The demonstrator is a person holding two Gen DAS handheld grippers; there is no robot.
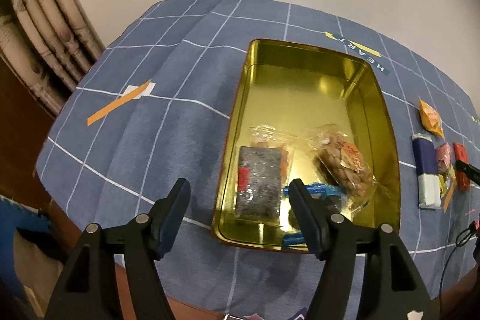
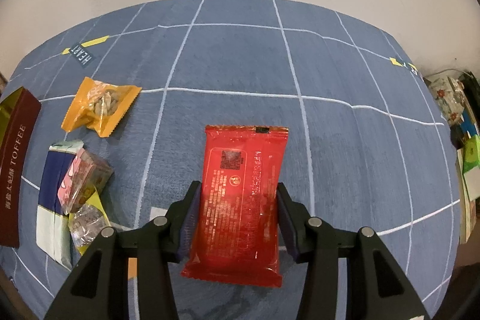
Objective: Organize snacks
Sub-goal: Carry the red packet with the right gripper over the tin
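Red packet in my right gripper (image 2: 237, 194).
It clamps the red packet (image 2: 240, 200); my left gripper (image 1: 238, 191) stands apart over the tin (image 1: 387, 122).

We see a shiny gold tin (image 1: 387, 122) lying open on the blue table, with a grey packet (image 1: 259, 179), a clear bag of nuts (image 1: 345, 167) and a blue packet (image 1: 322, 190) inside. We see a red packet (image 2: 243, 194) lifted off the table, and an orange bag (image 2: 100, 105), a blue and white packet (image 2: 52, 200) and a small pink packet (image 2: 85, 180) lie near the tin.
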